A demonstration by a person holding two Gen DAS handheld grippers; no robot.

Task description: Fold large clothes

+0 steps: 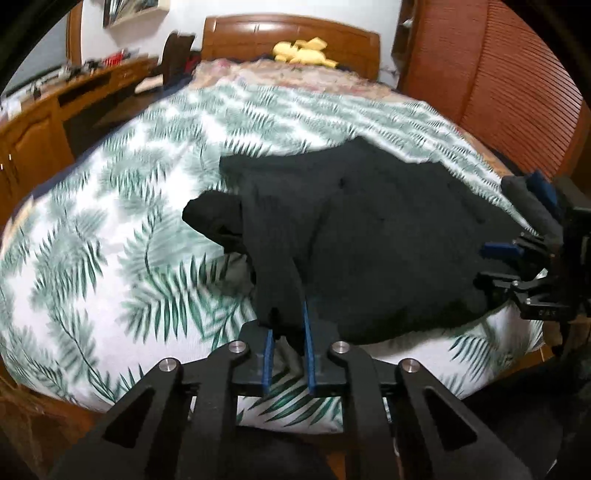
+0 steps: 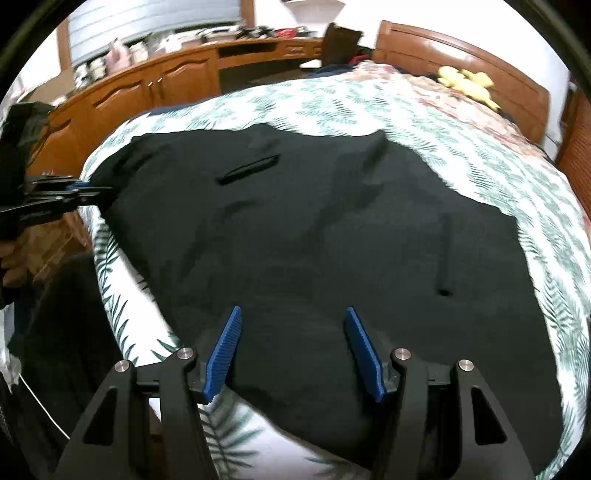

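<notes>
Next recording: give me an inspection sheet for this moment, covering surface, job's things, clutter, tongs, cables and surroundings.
Surface: bed with a leaf-print cover.
Job's things: black garment spread on the bed, one edge lifted.
Clutter: yellow soft toy by the headboard.
Tongs: left tongs shut on the garment's edge; right tongs open over it, pads clear of it.
Cables: nothing seen.
Surroundings: wooden cabinets with cluttered tops beside the bed.
</notes>
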